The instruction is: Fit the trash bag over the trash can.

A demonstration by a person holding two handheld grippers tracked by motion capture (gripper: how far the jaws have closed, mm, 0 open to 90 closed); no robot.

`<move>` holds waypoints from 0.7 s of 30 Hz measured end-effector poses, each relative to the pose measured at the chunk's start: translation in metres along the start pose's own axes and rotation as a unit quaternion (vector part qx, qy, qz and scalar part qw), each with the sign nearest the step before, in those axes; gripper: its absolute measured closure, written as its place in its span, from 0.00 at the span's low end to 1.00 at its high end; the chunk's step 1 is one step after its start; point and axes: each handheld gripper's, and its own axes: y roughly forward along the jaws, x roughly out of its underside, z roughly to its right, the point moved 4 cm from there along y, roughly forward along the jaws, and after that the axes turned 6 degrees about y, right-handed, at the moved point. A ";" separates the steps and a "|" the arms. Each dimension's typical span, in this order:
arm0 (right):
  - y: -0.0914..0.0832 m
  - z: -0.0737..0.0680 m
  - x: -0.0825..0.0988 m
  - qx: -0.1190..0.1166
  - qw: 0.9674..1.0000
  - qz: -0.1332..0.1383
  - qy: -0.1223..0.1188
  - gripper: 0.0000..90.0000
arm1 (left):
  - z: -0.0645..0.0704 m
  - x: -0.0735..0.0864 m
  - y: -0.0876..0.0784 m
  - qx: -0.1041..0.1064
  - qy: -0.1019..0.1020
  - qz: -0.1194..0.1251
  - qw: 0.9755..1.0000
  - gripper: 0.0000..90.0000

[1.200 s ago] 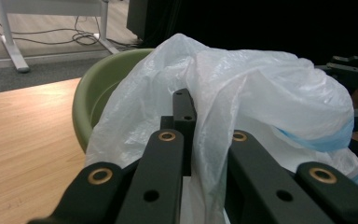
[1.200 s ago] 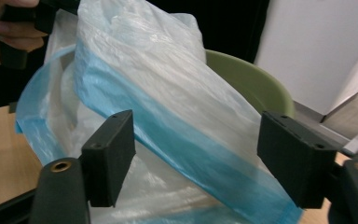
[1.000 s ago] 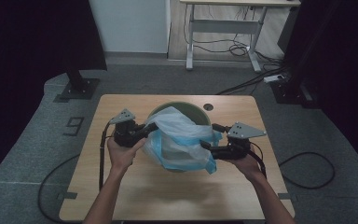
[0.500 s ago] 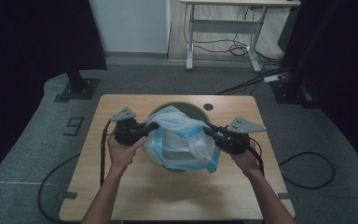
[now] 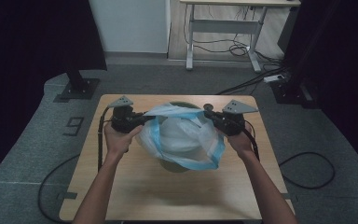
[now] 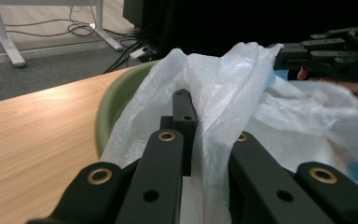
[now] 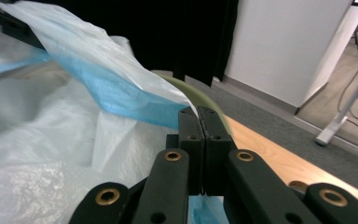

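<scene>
Right gripper view: jaws pinch plastic bag [image 7: 98, 84]; green bin [image 7: 200, 100] behind.

A dark "9" [image 5: 74, 125] is marked on the grey floor [image 5: 37, 140].

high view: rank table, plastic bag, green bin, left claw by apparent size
1. table
2. plastic bag
3. green bin, mostly hidden by the bag, so rank is unsure against
4. left claw
</scene>
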 end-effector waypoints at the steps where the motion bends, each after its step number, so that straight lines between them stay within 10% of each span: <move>1: 0.002 0.002 -0.002 0.001 1.000 -0.003 -0.005 0.97 | -0.002 0.000 0.001 -0.001 0.001 0.000 1.000 0.98; 21: 0.066 0.033 -0.001 0.009 0.998 -0.053 0.019 0.96 | -0.047 0.010 0.018 0.001 -0.051 -0.014 0.999 0.98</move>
